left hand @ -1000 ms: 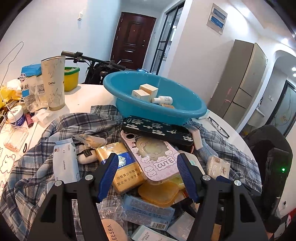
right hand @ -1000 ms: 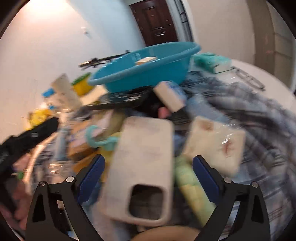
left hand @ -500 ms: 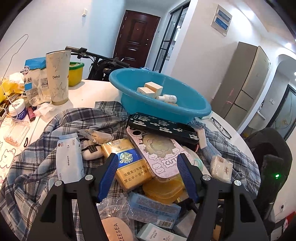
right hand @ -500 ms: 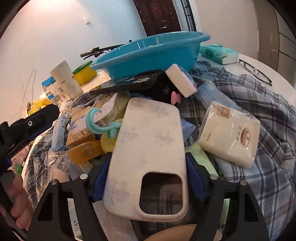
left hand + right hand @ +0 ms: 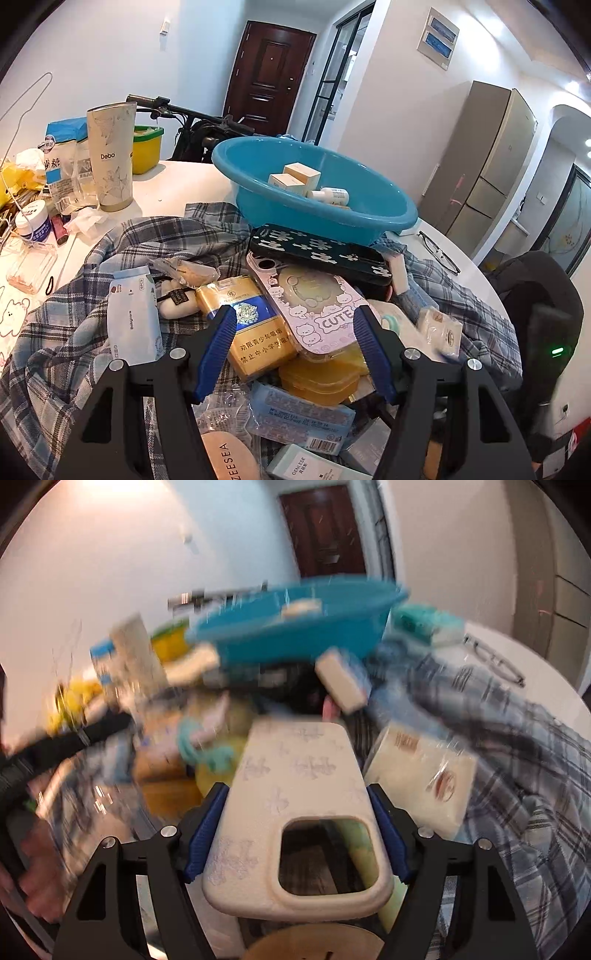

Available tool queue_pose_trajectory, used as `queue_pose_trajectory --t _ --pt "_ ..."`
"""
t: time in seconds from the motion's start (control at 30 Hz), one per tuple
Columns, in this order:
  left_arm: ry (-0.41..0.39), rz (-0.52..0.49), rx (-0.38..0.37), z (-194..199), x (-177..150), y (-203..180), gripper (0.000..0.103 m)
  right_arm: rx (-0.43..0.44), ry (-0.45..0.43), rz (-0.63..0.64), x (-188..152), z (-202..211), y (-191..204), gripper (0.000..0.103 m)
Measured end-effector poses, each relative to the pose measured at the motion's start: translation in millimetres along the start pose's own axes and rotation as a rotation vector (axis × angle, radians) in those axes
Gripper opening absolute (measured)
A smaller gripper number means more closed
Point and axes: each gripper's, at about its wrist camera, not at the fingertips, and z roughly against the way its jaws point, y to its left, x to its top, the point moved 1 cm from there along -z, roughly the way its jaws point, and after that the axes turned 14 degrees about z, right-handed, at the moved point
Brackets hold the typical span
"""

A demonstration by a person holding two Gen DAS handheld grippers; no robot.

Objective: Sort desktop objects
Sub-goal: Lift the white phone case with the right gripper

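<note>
My right gripper point(image 5: 295, 794) is shut on a beige phone case point(image 5: 291, 760) with a camera cut-out; both blue pads press its long edges, and the case is raised just over the pile. The right wrist view is blurred. My left gripper point(image 5: 295, 325) hangs open over the same pile, above a gold box point(image 5: 251, 332) and a pink "CUTE" phone case point(image 5: 314, 299), touching neither. Behind them lies a black patterned case point(image 5: 317, 254). A blue basin point(image 5: 295, 221) stands at the back with small boxes and a bottle inside.
The pile rests on a plaid cloth point(image 5: 74, 350) on a white table. A tall tumbler point(image 5: 110, 155), a yellow tub point(image 5: 146, 147) and packets crowd the left. Glasses point(image 5: 439, 251) lie at the right, a tissue pack point(image 5: 421, 775) beside the held case. A hand point(image 5: 33, 886) shows at left.
The right jaws have come in from wide apart and clamped the beige phone case, which now sits tilted up off the pile. The left gripper has hardly moved and stays open.
</note>
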Motion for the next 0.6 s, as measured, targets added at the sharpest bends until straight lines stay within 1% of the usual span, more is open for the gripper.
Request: queue_pose_trajectory --t 0.03,0.07,0.1,0.2,0.27,0.3,0.5,0.6 --pt "-0.001 -0.001 0.001 0.1 -0.2 -0.3 0.068 -0.007 0.009 0.005 -2.3 -2.9 0.3 0.074" --pt "-0.001 -0.002 0.002 -0.1 -0.1 0.1 0.068 -0.044 -0.005 0.028 -2.4 -1.6 3.0 0.074" --pt "0.001 -0.001 0.001 -0.4 0.1 0.5 0.068 -0.056 0.016 0.045 -2.1 -4.1 5.1 0.074" --pt "0.007 0.002 -0.001 -0.9 -0.2 0.0 0.068 -0.071 0.025 0.078 -1.2 -8.4 9.8 0.074" --pt "0.009 0.000 -0.001 -1.4 -0.6 -1.1 0.068 -0.062 0.020 0.065 -0.4 -10.5 8.9 0.074" --pt "0.010 -0.002 -0.001 -1.4 -1.1 -2.0 0.068 -0.053 0.013 0.052 -0.1 -9.7 7.2 0.071" --pt "0.010 -0.002 0.002 -1.6 -2.7 -3.5 0.068 0.054 -0.047 -0.056 -2.6 1.5 -11.4 0.068" --pt "0.010 -0.001 0.003 -2.5 -2.3 -3.2 0.068 0.035 -0.086 -0.046 -0.9 11.8 -10.7 0.068"
